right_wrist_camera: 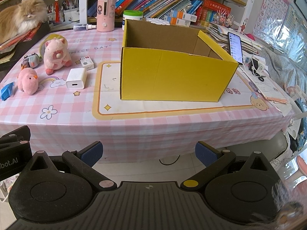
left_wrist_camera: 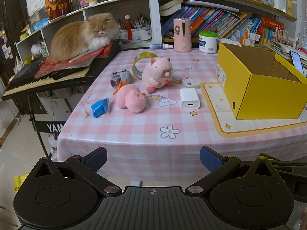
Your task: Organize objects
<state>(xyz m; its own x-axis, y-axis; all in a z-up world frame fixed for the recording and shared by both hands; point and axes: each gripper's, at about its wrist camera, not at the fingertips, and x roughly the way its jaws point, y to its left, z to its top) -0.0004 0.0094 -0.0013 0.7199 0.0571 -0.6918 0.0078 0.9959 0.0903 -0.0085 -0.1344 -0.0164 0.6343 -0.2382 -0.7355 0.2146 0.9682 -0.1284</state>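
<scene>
Checked pink tablecloth – fuzzy plush toys, boxy yellow carton; left gripper, right gripper both spread, empty.

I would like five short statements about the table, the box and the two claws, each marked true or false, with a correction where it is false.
1. The yellow box is open at the top. True.
2. The white charger lies inside the box. False: it lies on the tablecloth, outside the box.
3. The left claw is open and holds nothing. True.
4. The right claw is shut on the pink duck plush. False: it is open and empty, and the plush lies on the table.
5. The cat sits inside the box. False: it sits on the keyboard beside the table.
</scene>
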